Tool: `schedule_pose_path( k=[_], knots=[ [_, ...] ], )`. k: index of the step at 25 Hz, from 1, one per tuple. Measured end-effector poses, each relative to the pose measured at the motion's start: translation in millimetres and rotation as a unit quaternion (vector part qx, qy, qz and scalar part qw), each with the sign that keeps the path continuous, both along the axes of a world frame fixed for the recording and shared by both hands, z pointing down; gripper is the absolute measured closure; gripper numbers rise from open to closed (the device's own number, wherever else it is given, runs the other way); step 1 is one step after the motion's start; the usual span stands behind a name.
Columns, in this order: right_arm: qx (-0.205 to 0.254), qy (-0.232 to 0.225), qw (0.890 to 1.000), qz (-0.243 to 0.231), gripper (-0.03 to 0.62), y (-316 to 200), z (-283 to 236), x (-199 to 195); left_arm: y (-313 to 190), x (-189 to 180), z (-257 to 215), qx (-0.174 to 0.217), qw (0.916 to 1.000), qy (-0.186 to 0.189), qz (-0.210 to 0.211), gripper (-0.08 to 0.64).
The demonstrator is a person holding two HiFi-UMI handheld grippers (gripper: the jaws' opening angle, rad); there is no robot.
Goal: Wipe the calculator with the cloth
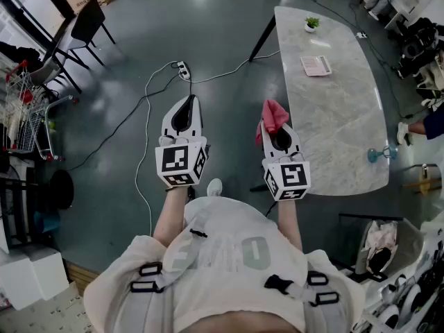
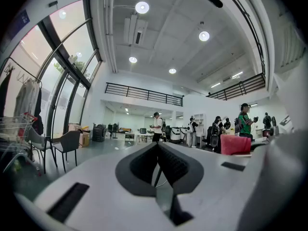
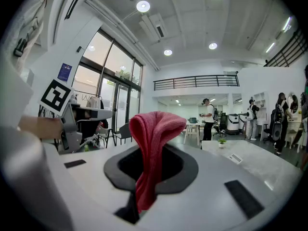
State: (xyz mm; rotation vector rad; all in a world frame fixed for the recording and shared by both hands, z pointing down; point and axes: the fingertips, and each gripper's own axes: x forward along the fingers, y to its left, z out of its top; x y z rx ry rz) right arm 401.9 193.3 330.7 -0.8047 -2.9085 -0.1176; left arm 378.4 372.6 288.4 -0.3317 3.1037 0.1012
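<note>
Pinching a crumpled pink-red cloth point(image 3: 156, 129), the right gripper point(image 3: 149, 153) contrasts with the left gripper point(image 2: 158, 150), fingers together, empty.

Cloth point(image 1: 272, 118) fuzzy terry, table point(image 1: 340, 116) polished marble-look, floor point(image 1: 132, 54) smooth w/ sheen.

Bright, even indoor light, round ceiling lamps point(image 2: 142, 7) glowing white, daylight through tall windows point(image 2: 54, 73) at left, soft glare on the floor point(image 1: 208, 19), strong fisheye bending, black corners in both gripper views.
</note>
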Motion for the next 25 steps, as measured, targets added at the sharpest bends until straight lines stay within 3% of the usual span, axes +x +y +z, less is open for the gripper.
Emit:
schedule_pose_path(
  k=[7,17,21,25],
  knots=[
    [0.017,-0.001,1.000,-0.023,0.538,26.1,4.4,-3.8,12.6,-3.8,8.6,0.006,0.9999,0.000,0.010,0.538],
    [0.040,-0.004,0.999,-0.015,0.538,52.1,4.0,-28.6,38.4,-33.7,9.1,0.028,0.9994,-0.006,0.021,0.538],
    [0.045,0.017,0.998,-0.028,0.538,71.2,23.0,-37.3,53.6,-40.6,32.5,0.043,0.9987,0.014,0.022,0.538],
    [0.080,0.007,0.996,-0.040,0.538,84.5,31.9,-57.2,69.6,-61.2,51.3,0.049,0.9983,0.031,0.011,0.538]
  ],
)
